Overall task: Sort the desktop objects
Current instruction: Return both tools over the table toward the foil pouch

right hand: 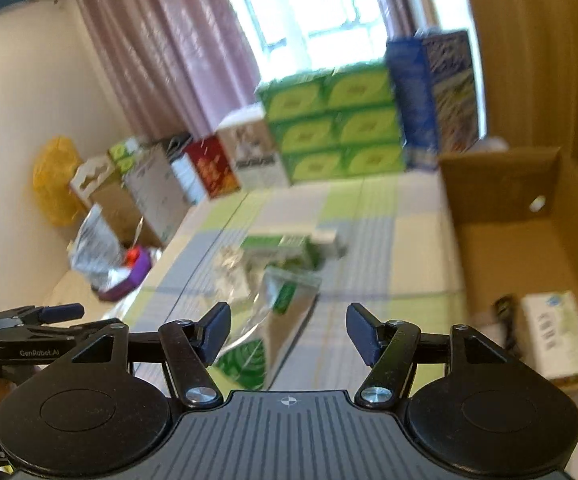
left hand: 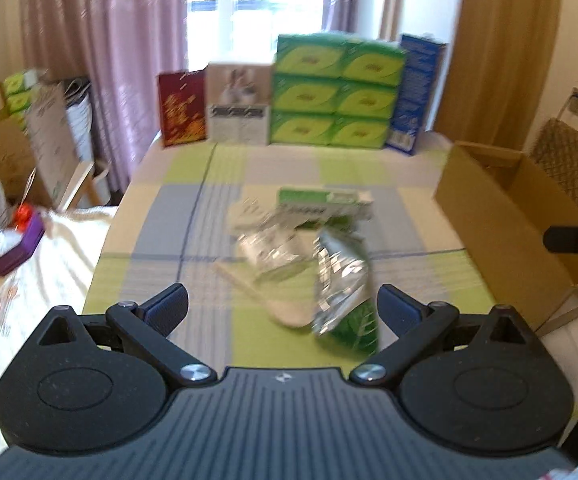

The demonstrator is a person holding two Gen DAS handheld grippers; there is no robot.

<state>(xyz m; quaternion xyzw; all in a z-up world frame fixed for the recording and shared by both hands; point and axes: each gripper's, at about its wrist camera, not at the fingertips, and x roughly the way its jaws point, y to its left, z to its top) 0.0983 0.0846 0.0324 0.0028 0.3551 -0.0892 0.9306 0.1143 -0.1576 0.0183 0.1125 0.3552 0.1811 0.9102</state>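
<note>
In the left wrist view, the left gripper (left hand: 283, 312) is hanging over the worktop (left hand: 161, 220) with its fingers wide apart and nothing between them. Just ahead of it a foil pouch (left hand: 343, 292) is lying on the checked cloth, and a pale spoon (left hand: 277, 304) is lying beside the pouch. Behind them a crumpled wrapper (left hand: 265, 244) and a green carton (left hand: 325, 202) are lying close together. A cardboard box (left hand: 509, 208) is standing open at the right edge. Green packs (left hand: 335, 94) are standing stacked at the far end.

In the right wrist view, the right gripper (right hand: 289, 334) is also standing open and empty, near the box (right hand: 501, 216). A white packet (right hand: 557, 332) is lying inside the box. The pouch (right hand: 277, 320) is lying on the worktop (right hand: 389, 240) just beyond the left finger. The left gripper (right hand: 55, 314) is showing at the left edge.
</note>
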